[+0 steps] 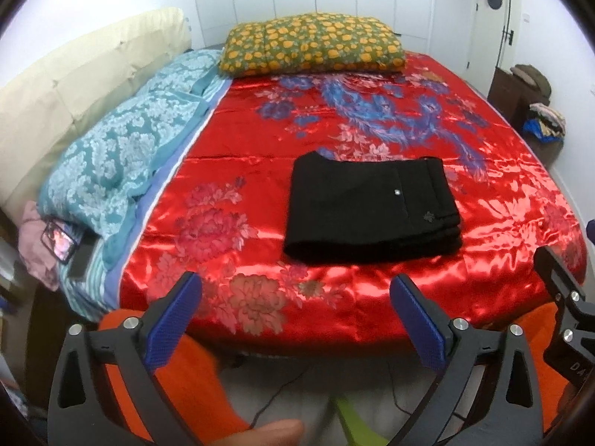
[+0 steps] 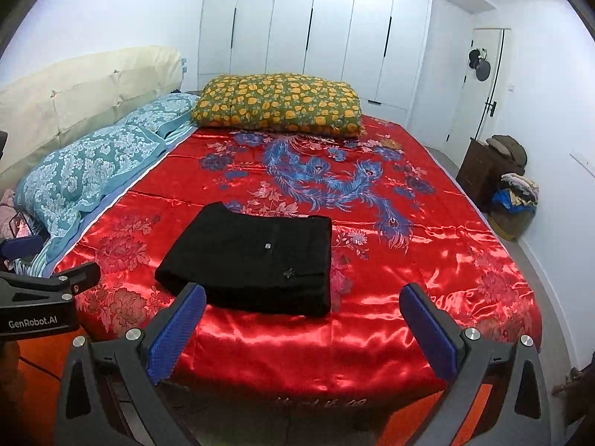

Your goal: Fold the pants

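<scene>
The black pants (image 1: 372, 210) lie folded into a compact stack on the red satin bedspread (image 1: 241, 148), a small white button facing up. They also show in the right wrist view (image 2: 256, 260). My left gripper (image 1: 295, 290) is open and empty, held back from the pants over the bed's near edge. My right gripper (image 2: 303, 299) is open and empty, just short of the stack's near edge. The right gripper's body shows at the right edge of the left wrist view (image 1: 565, 297), and the left gripper's body at the left edge of the right wrist view (image 2: 44, 297).
A yellow-flowered quilt (image 1: 312, 44) lies at the far end of the bed. Teal patterned pillows (image 1: 122, 148) and a cream headboard (image 1: 74, 74) line the left side, with a phone (image 1: 59, 241) beside them. A dark cabinet and a clothes pile (image 2: 513, 186) stand at the right wall.
</scene>
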Demonstrator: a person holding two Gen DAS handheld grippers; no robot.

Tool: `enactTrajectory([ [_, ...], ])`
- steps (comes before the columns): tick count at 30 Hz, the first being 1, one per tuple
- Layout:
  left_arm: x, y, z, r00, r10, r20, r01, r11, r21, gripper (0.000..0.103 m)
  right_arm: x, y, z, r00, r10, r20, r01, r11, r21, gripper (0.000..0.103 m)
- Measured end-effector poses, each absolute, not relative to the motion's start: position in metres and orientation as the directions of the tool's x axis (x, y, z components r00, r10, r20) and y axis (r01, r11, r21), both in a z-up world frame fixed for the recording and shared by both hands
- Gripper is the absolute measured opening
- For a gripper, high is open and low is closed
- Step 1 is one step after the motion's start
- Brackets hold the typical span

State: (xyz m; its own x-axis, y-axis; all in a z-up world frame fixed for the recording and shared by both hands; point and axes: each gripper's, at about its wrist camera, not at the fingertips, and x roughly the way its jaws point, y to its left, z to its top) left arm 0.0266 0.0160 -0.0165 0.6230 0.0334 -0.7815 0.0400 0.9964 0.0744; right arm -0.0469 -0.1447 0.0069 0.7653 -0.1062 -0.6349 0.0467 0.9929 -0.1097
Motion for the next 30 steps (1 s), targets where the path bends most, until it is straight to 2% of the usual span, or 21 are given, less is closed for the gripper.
enactTrajectory([
  [5,0.025,0.011,-0.016,0.626,0.048,-0.779,0.053,0.993,0.103,0.103,-0.047,-0.143,0.009,0.761,-0.111,-0.639,0.049,0.992,-0.114,0.103],
  [14,0.021,0.009,-0.016,0.617,0.028,-0.787,0.074,0.993,0.093,0.103,-0.050,-0.143,0.014,0.765,-0.106,-0.635,0.042,0.992,-0.116,0.103],
  [30,0.006,0.012,-0.009,0.588,-0.029,-0.809,0.112,0.993,0.046,0.102,-0.067,-0.136,0.025,0.726,-0.056,-0.685,-0.001,0.997,-0.082,0.103],
])
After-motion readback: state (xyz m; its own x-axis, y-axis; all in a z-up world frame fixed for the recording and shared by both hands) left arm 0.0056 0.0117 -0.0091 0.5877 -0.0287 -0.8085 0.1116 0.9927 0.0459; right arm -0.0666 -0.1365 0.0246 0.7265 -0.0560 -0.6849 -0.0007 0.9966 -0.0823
